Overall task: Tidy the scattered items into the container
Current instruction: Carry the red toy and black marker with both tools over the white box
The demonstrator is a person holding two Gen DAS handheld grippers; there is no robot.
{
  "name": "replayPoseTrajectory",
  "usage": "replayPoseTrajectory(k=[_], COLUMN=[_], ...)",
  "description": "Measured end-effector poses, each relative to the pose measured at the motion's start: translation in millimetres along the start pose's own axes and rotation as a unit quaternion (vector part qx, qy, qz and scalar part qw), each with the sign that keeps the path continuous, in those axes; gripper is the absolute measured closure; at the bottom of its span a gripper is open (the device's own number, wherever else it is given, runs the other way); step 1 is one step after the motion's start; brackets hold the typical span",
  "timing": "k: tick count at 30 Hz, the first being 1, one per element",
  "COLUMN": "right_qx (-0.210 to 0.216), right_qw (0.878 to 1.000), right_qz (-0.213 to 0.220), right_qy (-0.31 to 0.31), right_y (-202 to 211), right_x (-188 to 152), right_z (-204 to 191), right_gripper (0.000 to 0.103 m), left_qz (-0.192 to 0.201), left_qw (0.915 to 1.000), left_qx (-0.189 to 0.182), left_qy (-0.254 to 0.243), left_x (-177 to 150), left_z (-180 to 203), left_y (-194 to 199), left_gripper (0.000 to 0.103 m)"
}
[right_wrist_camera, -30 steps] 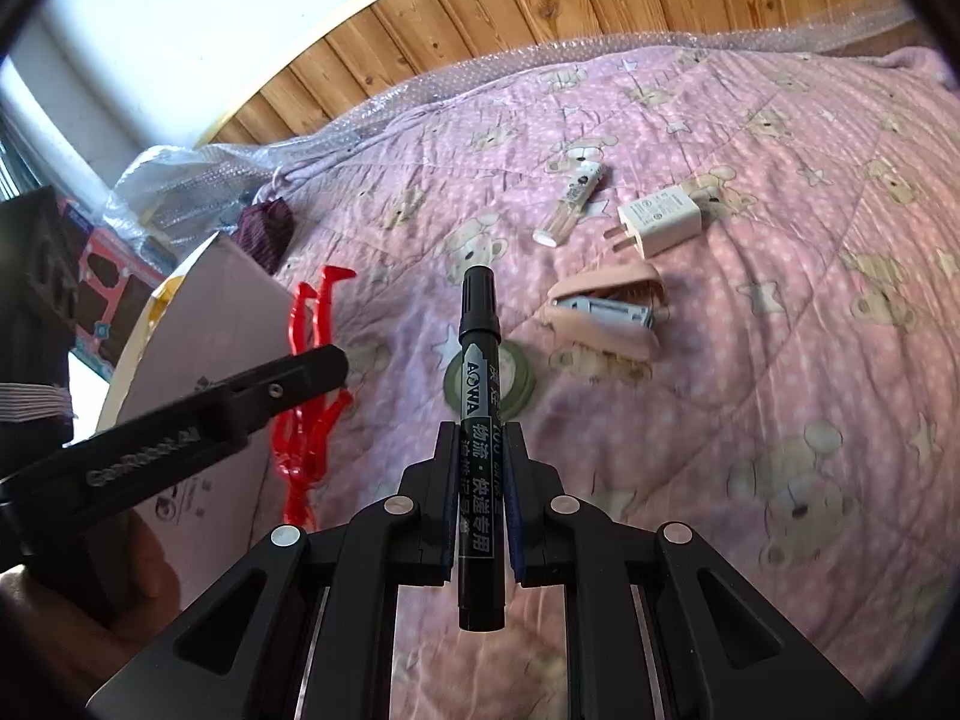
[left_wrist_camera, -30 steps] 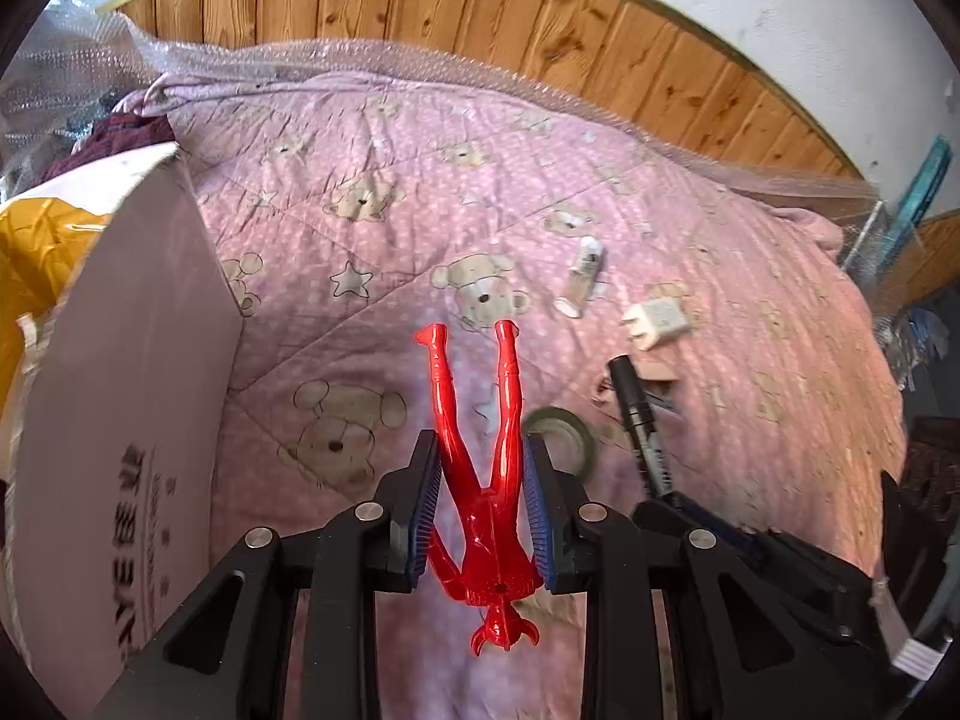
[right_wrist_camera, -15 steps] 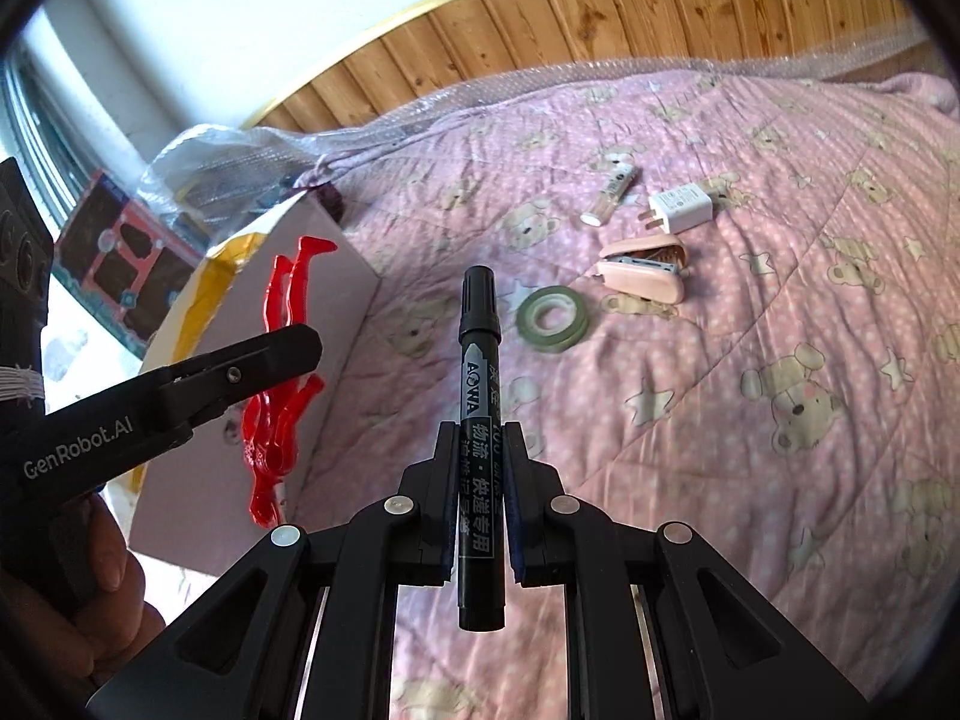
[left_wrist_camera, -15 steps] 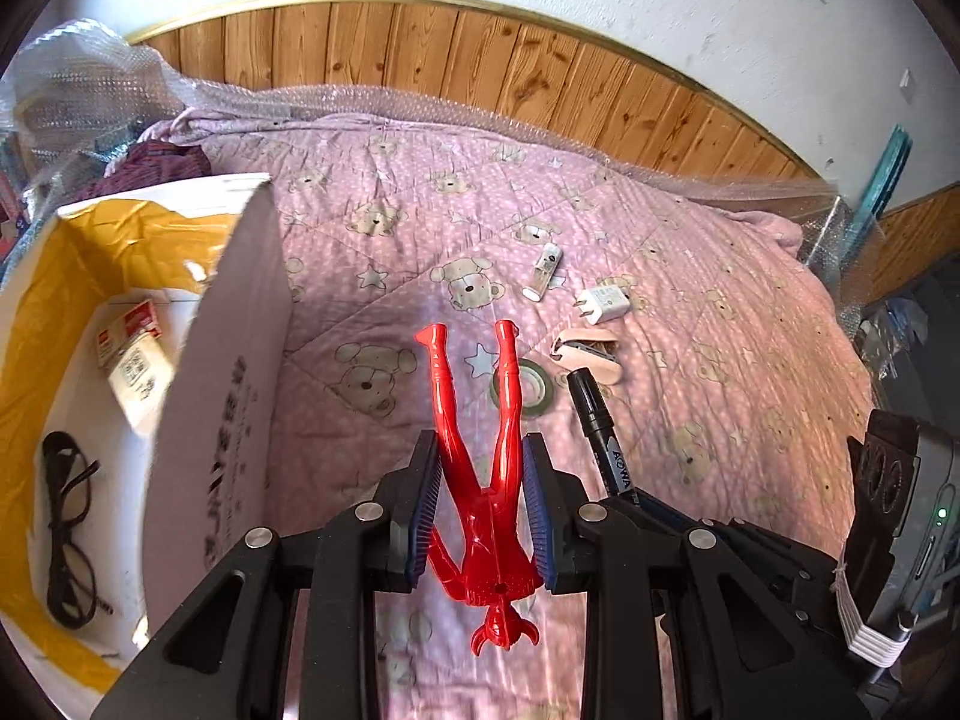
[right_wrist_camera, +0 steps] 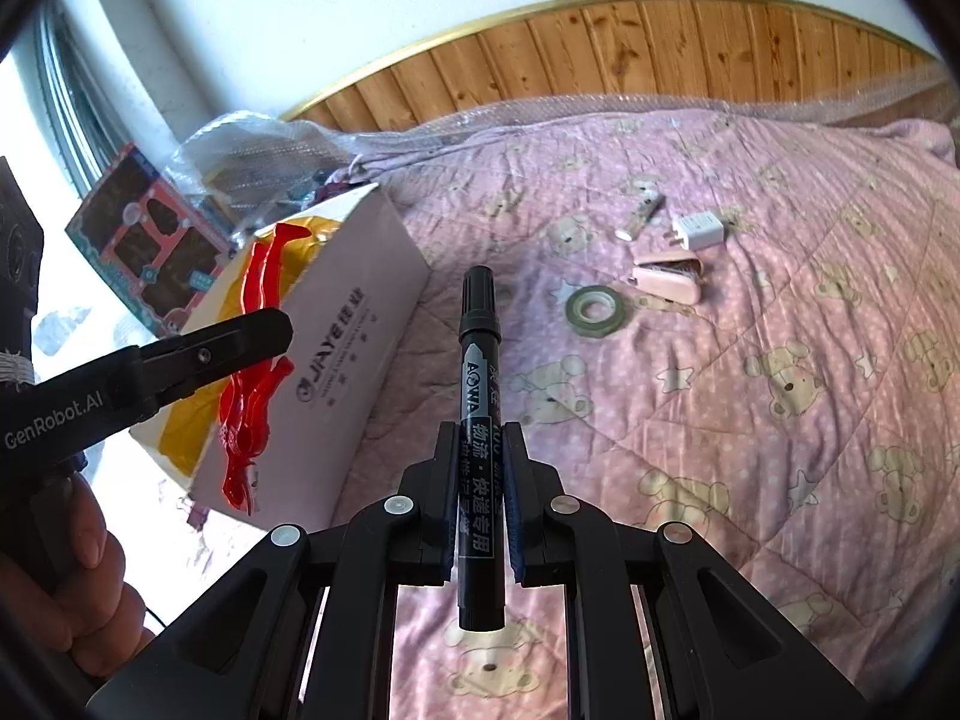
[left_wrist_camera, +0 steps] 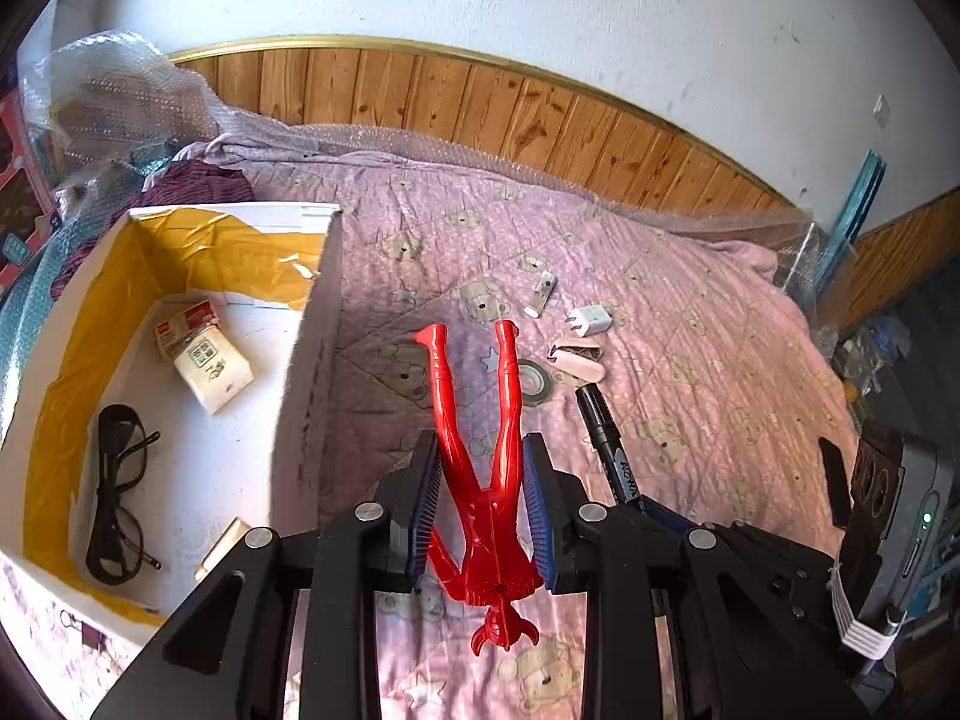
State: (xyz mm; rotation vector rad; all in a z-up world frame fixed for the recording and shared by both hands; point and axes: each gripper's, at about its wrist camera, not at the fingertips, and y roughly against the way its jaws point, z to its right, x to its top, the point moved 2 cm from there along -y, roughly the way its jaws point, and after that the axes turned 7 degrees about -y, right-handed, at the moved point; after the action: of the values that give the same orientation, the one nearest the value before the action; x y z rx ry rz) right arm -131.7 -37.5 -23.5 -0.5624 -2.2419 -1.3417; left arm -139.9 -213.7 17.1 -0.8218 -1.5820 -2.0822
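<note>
The left claw (left_wrist_camera: 480,504) is clamped on a red figure (left_wrist_camera: 486,468), the white box (left_wrist_camera: 312,324) to its left, while the right claw (right_wrist_camera: 477,498) grips a black marker (right_wrist_camera: 477,396), legs and cap pointing forward.

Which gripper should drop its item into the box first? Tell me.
Left. The left gripper, shut on the red figure, sits beside the box. The right gripper, holding the marker, is farther over the quilt.

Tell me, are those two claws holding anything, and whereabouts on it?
Left gripper clamps the red figure at its torso; right gripper grips the black marker around its lower barrel.
</note>
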Motion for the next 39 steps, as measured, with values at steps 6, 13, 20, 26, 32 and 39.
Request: replayPoseTrajectory(k=[6,13,20,26,32,39], right_qx=[-0.004,-0.012,-0.021,-0.025,-0.027,-0.026], right_qw=[1.000,0.999,0.998,0.996,0.994,0.992], right_qz=[0.003,0.006,0.002,0.001,-0.002,-0.008], right_qy=[0.025,0.044,0.061,0.081,0.102,0.119], right_y=[11,21,30,33,31,22], right_x=[-8,-17,-31,-33,-34,-31], right_z=[-27,-50,-69,-89,-111,-134], right_gripper=[0.089,0.089,0.089,0.089,0.089,0.089], left_qz=[0.016,0.033,0.041,0.059,0.079,0.088], left_qw=[0.9997,0.9987,0.9972,0.9945,0.9911,0.9871], left_qx=[-0.007,-0.018,-0.035,-0.045,-0.049,-0.050], left_qy=[0.015,0.033,0.053,0.074,0.095,0.124], left_x=[-9,-20,-36,-41,-43,-48], left_z=[-14,-32,-44,-60,-81,-109], left_y=[24,48,64,78,94,100], left_gripper=[0.075,0.075,0.075,0.075,0.075,0.075])
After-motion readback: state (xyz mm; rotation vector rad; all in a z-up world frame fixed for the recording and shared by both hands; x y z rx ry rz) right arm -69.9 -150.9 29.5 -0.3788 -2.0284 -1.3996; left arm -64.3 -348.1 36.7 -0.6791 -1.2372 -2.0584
